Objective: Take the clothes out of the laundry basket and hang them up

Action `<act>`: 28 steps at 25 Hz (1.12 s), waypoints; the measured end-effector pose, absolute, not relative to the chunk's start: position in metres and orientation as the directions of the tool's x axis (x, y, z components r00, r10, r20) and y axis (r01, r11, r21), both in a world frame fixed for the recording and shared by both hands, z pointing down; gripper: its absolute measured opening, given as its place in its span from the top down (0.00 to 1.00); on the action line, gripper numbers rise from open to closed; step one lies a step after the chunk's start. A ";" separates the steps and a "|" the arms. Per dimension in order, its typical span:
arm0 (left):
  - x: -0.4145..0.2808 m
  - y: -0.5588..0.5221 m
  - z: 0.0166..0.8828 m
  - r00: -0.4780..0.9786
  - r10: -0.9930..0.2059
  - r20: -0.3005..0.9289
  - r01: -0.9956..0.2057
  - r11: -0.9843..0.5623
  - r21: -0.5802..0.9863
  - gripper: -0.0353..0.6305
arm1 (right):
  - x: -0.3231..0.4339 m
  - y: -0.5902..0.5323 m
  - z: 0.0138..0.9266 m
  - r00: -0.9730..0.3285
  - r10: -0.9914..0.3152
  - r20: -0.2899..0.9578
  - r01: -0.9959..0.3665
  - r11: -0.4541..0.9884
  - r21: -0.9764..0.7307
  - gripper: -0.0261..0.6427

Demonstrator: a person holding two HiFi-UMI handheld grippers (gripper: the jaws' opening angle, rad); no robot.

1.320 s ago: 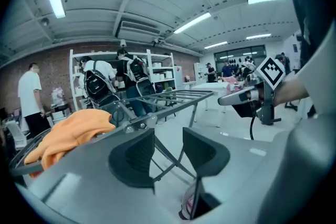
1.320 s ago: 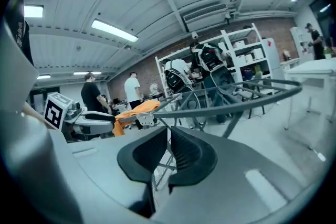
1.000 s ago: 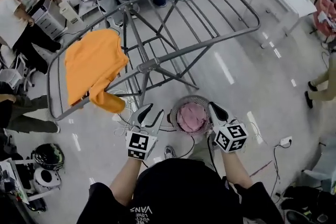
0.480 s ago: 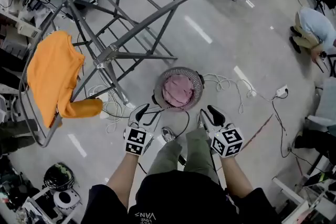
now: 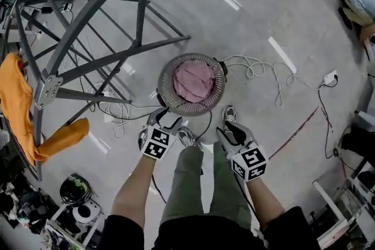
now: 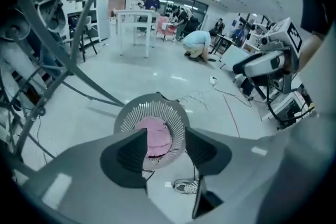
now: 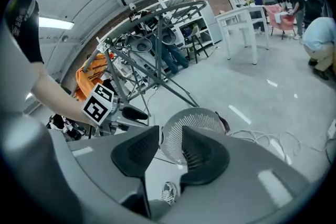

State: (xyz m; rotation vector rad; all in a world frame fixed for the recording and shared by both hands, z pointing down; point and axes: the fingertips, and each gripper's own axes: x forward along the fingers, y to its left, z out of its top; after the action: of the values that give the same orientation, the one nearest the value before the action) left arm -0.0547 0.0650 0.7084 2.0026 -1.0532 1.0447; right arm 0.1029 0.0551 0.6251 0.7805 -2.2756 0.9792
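Laundry basket is standing on the floor, just beyond the person's shoes and beside the foot of the drying rack. One pink garment is lying bunched inside it, not yet touched. An orange garment is already hanging over the rack's left edge, so by my reading the pink one is next to lift.

Left gripper is hanging just short of the basket's near rim, pointing steeply down. In the left gripper view its jaws are framing the pink garment below. The jaws are released, have just been opening, and have nothing between them.

Right gripper is hanging near the basket's right side, apart from it. Its jaws are also parted, narrower than the left, and have just been opening. They are empty, with only the basket wall showing through the gap.

Judgement: both are being opened early so the pads can close on cloth straight away. The slatted wall or the loose cable could be snagging a jaw.
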 end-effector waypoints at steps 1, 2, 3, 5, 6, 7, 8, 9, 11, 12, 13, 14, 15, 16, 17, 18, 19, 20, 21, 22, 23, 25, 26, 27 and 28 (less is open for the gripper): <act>-0.052 0.064 0.724 0.362 -0.333 0.871 -0.858 -0.484 0.171 0.64 | 0.105 0.053 0.637 -0.690 -0.285 0.666 -0.681 0.568 -0.462 0.77; -0.050 0.063 0.740 0.359 -0.308 0.881 -0.854 -0.490 0.177 0.64 | 0.106 0.051 0.647 -0.690 -0.277 0.668 -0.679 0.566 -0.467 0.77; -0.049 0.064 0.754 0.356 -0.281 0.891 -0.849 -0.495 0.183 0.64 | 0.108 0.051 0.656 -0.691 -0.270 0.671 -0.678 0.564 -0.471 0.77; -0.046 0.068 0.782 0.347 -0.225 0.911 -0.835 -0.515 0.191 0.63 | 0.111 0.050 0.671 -0.689 -0.261 0.676 -0.678 0.561 -0.475 0.77; -0.045 0.068 0.795 0.340 -0.200 0.919 -0.826 -0.531 0.190 0.63 | 0.113 0.050 0.679 -0.688 -0.260 0.677 -0.678 0.563 -0.473 0.77; -0.043 0.067 0.809 0.333 -0.176 0.926 -0.816 -0.547 0.189 0.63 | 0.115 0.049 0.688 -0.687 -0.261 0.679 -0.678 0.566 -0.469 0.77; -0.041 0.065 0.823 0.326 -0.154 0.933 -0.806 -0.560 0.190 0.63 | 0.118 0.047 0.697 -0.684 -0.263 0.681 -0.680 0.568 -0.464 0.77; -0.039 0.062 0.837 0.321 -0.133 0.938 -0.797 -0.573 0.191 0.62 | 0.122 0.046 0.706 -0.680 -0.267 0.683 -0.685 0.565 -0.460 0.77; -0.033 0.058 0.866 0.307 -0.095 0.947 -0.775 -0.602 0.191 0.62 | 0.130 0.045 0.724 -0.673 -0.281 0.685 -0.698 0.548 -0.461 0.77; -0.029 0.056 0.880 0.301 -0.078 0.950 -0.761 -0.620 0.190 0.61 | 0.134 0.046 0.732 -0.670 -0.287 0.685 -0.704 0.538 -0.463 0.77; -0.025 0.055 0.894 0.297 -0.061 0.953 -0.744 -0.640 0.191 0.61 | 0.137 0.047 0.741 -0.668 -0.292 0.685 -0.709 0.528 -0.467 0.77; -0.021 0.053 0.908 0.295 -0.043 0.955 -0.725 -0.661 0.194 0.61 | 0.140 0.049 0.749 -0.666 -0.296 0.685 -0.714 0.519 -0.471 0.77; -0.017 0.052 0.922 0.293 -0.026 0.956 -0.704 -0.682 0.197 0.60 | 0.142 0.051 0.757 -0.665 -0.298 0.685 -0.718 0.509 -0.475 0.77; -0.013 0.051 0.936 0.290 -0.010 0.957 -0.684 -0.702 0.200 0.60 | 0.144 0.054 0.764 -0.664 -0.301 0.685 -0.722 0.498 -0.480 0.77; -0.010 0.050 0.949 0.285 0.006 0.959 -0.666 -0.718 0.203 0.60 | 0.147 0.057 0.770 -0.662 -0.302 0.686 -0.725 0.488 -0.486 0.77; -0.008 0.049 0.962 0.279 0.020 0.960 -0.655 -0.727 0.206 0.60 | 0.150 0.060 0.776 -0.661 -0.302 0.687 -0.729 0.477 -0.492 0.77; -0.006 0.046 0.975 0.274 0.031 0.961 -0.650 -0.731 0.209 0.60 | 0.153 0.062 0.783 -0.659 -0.304 0.688 -0.733 0.464 -0.497 0.77; -0.004 0.043 0.988 0.269 0.038 0.962 -0.650 -0.730 0.211 0.60 | 0.157 0.064 0.789 -0.656 -0.307 0.689 -0.738 0.452 -0.501 0.77; -0.002 0.040 1.000 0.264 0.043 0.963 -0.651 -0.729 0.211 0.60 | 0.160 0.065 0.796 -0.653 -0.312 0.690 -0.743 0.441 -0.503 0.77; -0.001 0.038 1.012 0.259 0.047 0.965 -0.650 -0.731 0.210 0.60 | 0.164 0.067 0.803 -0.649 -0.313 0.693 -0.748 0.431 -0.505 0.77; 0.001 0.037 1.023 0.252 0.053 0.966 -0.646 -0.734 0.208 0.60 | 0.168 0.069 0.809 -0.646 -0.311 0.697 -0.752 0.420 -0.509 0.77; 0.003 0.039 1.046 0.239 0.069 0.969 -0.638 -0.741 0.210 0.60 | 0.175 0.075 0.822 -0.637 -0.309 0.706 -0.762 0.393 -0.515 0.77; 0.004 0.040 1.057 0.233 0.078 0.969 -0.635 -0.743 0.212 0.60 | 0.179 0.077 0.828 -0.632 -0.310 0.711 -0.767 0.383 -0.515 0.77; 0.005 0.040 1.067 0.228 0.084 0.970 -0.631 -0.746 0.213 0.60 | 0.183 0.078 0.834 -0.626 -0.313 0.714 -0.772 0.378 -0.511 0.77; 0.006 0.040 1.077 0.222 0.091 0.971 -0.626 -0.750 0.213 0.60 | 0.186 0.079 0.839 -0.622 -0.316 0.716 -0.775 0.378 -0.507 0.77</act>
State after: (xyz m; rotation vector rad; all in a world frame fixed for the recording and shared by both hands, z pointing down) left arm 0.0064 0.0401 1.0766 1.9140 -0.4917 1.5807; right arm 0.1858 0.0794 0.8393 0.9374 -2.1300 1.1827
